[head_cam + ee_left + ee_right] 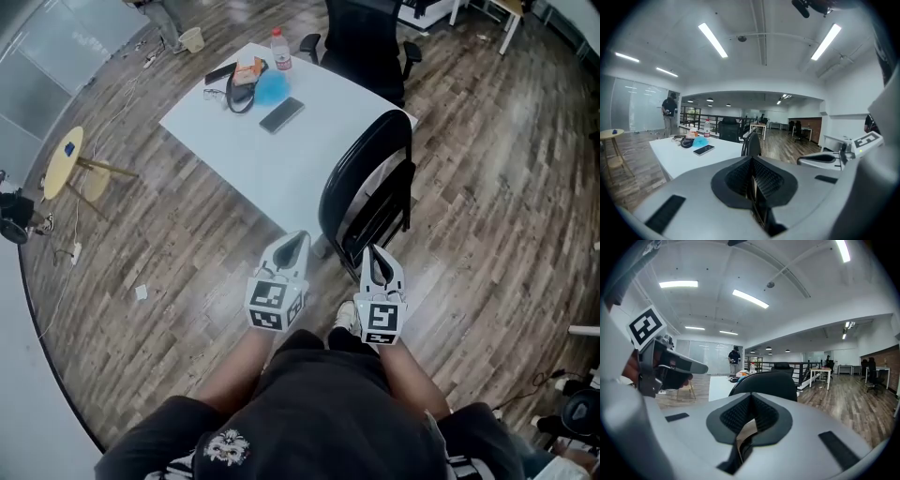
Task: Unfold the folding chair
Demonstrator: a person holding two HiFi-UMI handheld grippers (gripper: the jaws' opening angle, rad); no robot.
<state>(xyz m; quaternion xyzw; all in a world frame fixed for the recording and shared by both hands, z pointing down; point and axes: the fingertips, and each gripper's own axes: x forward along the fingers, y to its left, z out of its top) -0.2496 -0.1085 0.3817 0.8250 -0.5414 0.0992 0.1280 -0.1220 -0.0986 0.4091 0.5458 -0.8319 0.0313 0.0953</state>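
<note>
Black folding chair (339, 176) stands folded & upright at the near-right edge of the white table (291, 169). Left gripper (294, 242) & right gripper (375, 259) hover just short of the table's near corner, both w/ jaws clenched on nothing; right one is just beside the chair.

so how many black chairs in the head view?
2. The black metal folding chair stands by the white table's near corner; the black swivel office chair is at its far side. Others may be out of frame.
</note>
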